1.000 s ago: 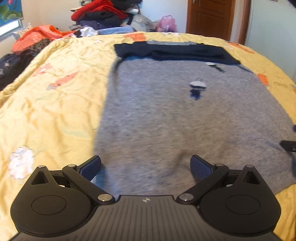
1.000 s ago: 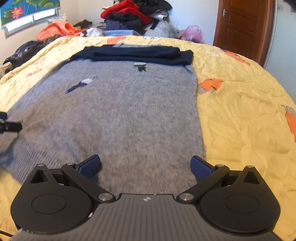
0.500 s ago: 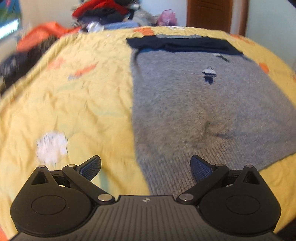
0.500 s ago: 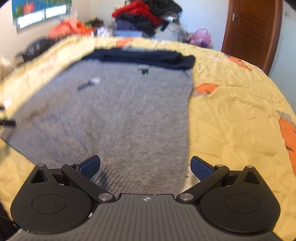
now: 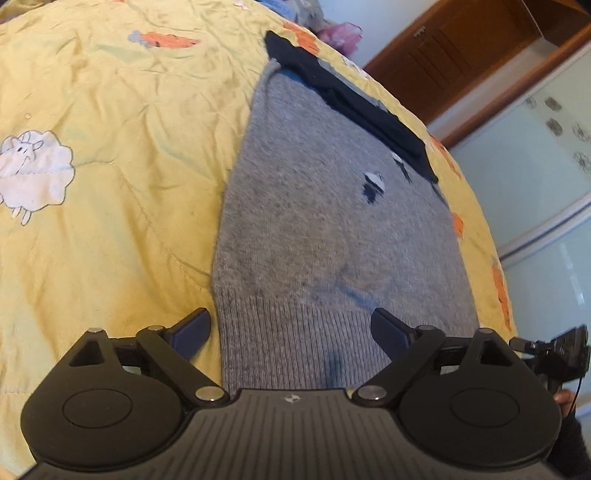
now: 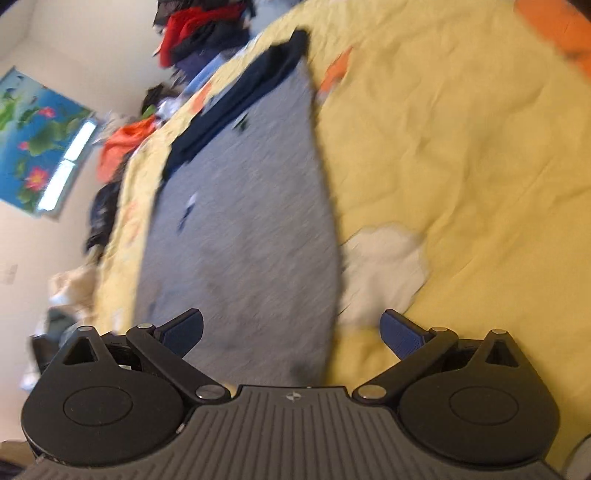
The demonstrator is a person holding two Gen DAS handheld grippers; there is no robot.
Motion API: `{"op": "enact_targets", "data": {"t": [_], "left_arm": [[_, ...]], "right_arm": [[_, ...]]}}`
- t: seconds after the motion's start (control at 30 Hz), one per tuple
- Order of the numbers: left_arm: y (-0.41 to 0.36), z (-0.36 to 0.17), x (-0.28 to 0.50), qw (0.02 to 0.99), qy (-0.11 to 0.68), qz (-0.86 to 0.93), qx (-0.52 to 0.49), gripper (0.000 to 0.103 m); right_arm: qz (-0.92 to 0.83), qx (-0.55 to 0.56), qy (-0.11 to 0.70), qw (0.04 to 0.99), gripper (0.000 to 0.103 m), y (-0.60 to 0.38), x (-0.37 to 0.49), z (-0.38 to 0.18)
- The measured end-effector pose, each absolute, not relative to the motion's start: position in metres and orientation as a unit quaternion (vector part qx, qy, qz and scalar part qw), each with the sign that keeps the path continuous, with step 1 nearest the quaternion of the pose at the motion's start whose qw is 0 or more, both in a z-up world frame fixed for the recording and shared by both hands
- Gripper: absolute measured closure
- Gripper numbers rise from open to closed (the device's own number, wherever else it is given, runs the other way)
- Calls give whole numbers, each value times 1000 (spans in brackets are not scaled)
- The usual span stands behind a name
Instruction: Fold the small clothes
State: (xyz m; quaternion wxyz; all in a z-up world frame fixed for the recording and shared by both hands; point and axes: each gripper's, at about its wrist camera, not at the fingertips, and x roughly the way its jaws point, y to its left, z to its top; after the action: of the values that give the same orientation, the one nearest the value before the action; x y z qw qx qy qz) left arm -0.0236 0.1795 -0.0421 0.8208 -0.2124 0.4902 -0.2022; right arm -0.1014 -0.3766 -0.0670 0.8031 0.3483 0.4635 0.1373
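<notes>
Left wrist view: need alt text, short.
The open left gripper hovers at the ribbed hem corner of a grey sweater spread flat on a yellow quilt. Navy fabric lies folded across the sweater's far end; the right gripper shows at right.

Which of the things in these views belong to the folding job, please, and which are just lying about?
Job: grey sweater, navy part at its far end, left gripper, right gripper.

Lying about: clothes pile, orange garment, wooden door, yellow quilt.

yellow quilt point(image 5: 110, 240), wooden door point(image 5: 461, 55), flower poster point(image 6: 33, 140)
</notes>
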Motion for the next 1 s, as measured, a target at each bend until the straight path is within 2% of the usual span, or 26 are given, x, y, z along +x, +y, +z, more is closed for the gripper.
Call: {"op": "enact_targets", "data": {"t": [0.07,0.1,0.17,0.27,0.3,0.33,0.37,0.4,0.43,0.63,0.73,0.83,0.9,0.97,1.0], "left_arm": [[180,-42,-25,819,491,-206,-212,11],[179,-42,-25,819,492,-207,-212,12],[180,-43,-26,815,493,-214,-215,15],[179,-44,-27,816,493,-218,-208,26],[179,-44,-26,817,493,-217,-206,36],[178,-46,-25,815,497,-215,-205,62],[178,-48,-23,815,504,-205,-202,76],[178,-52,-20,811,514,-196,-200,96],[180,-52,-19,809,517,-193,-204,96],[176,-32,-26,826,505,-202,-149,97],[186,-47,-25,819,520,-188,-155,98],[190,-39,-27,819,520,-193,-145,95],[198,-26,-29,833,510,-182,-114,93],[209,-9,-24,849,497,-154,-93,91],[209,2,-19,867,475,-129,-79,87]], "right_arm": [[149,343,469,800,3,-370,-101,-66],[151,338,471,801,8,-366,-101,-65],[160,329,481,797,32,-358,-99,-64],[174,319,484,796,37,-350,-96,-65],[174,323,481,796,40,-350,-96,-65],[172,325,481,796,53,-351,-94,-66],[168,323,482,797,76,-352,-92,-69],[163,321,488,795,89,-352,-89,-73],[158,320,493,793,90,-353,-88,-76],[148,288,458,828,91,-378,-98,-40],[121,276,493,816,91,-388,-96,-60],[134,286,501,806,90,-379,-96,-71],[129,297,503,801,80,-378,-95,-70],[118,308,493,805,44,-386,-94,-62],[101,310,473,819,37,-391,-93,-53]]}}
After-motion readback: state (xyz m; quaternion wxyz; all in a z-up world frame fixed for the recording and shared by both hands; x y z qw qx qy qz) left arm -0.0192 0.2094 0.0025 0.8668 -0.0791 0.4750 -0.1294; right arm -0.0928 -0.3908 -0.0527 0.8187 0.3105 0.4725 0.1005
